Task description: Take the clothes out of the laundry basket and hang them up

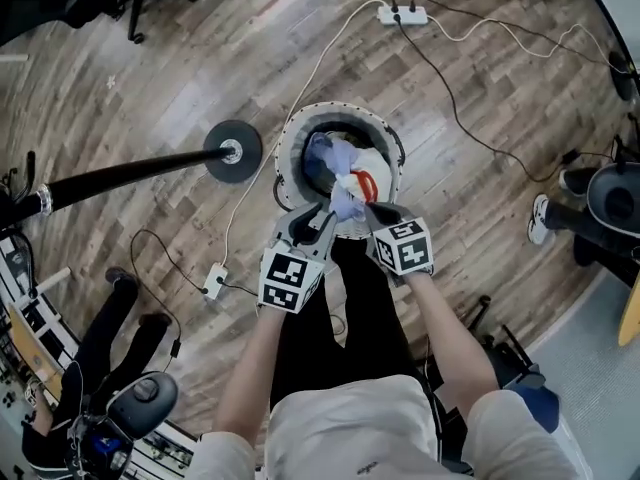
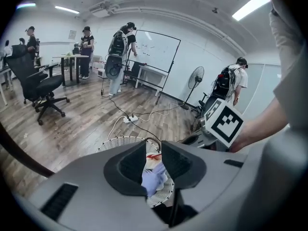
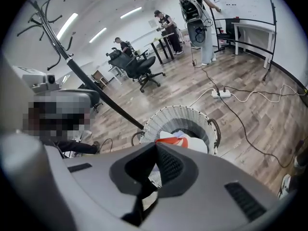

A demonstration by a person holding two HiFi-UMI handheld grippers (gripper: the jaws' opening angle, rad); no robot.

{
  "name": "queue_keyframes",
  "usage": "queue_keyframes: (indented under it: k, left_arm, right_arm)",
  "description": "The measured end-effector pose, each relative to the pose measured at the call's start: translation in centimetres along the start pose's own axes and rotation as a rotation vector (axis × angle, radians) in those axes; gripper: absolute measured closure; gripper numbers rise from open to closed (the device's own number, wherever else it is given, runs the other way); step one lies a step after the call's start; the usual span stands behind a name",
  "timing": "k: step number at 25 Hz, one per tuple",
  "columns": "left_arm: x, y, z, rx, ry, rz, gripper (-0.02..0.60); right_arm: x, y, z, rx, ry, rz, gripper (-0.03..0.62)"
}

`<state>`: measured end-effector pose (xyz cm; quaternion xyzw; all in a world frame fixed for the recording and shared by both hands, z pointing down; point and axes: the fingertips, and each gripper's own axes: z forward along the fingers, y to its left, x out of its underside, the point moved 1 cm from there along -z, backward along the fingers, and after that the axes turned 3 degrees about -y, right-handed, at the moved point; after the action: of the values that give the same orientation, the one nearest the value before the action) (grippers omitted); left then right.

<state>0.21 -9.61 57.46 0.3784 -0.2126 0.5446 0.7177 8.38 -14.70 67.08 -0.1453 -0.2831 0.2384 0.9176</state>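
Laundry basket, white wicker and round, stands on the wood floor at centre frame of the head view, just above the person's legs. Inside it is a blue garment at left and a white and red piece at right. Both grippers sit over the lower rim of the basket, close together, tips pointing down and into it. Left gripper has its jaws part way closed, clamped on a lavender cloth. In the left gripper view the cloth fills the gap between the pads, with the basket rim behind. Right gripper touches the same cloth from the right. In the right gripper view its jaws are pressed fully together, tips meeting, and it cannot be told whether a thin edge of fabric is pinched there. The white and red piece shows just above those tips, inside the basket. Coat stand base sits just left of the basket, its dark pole running to the left edge of the frame. Power strip lies at top centre, cables trailing right.
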Motion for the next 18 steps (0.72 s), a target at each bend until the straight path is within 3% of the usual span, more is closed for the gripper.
queue_keyframes:
  k: [5,11,18]
  left_arm:
    - [-0.5,-0.2,-2.0,-0.040,-0.017,-0.075,0.474]
    - [-3.4,-1.1,-5.2,-0.076,-0.092,-0.070,0.474]
    - [-7.4,-3.3,-9.0,0.003,-0.201,-0.134,0.474]
  right_arm:
    - [-2.7,2.7,-4.3,-0.056,-0.069,-0.031,0.589]
    - [-7.1,5.5,-9.1,-0.121,-0.157,-0.064,0.589]
    - [-10.7,10.8,-13.8,-0.197,-0.235,-0.176,0.589]
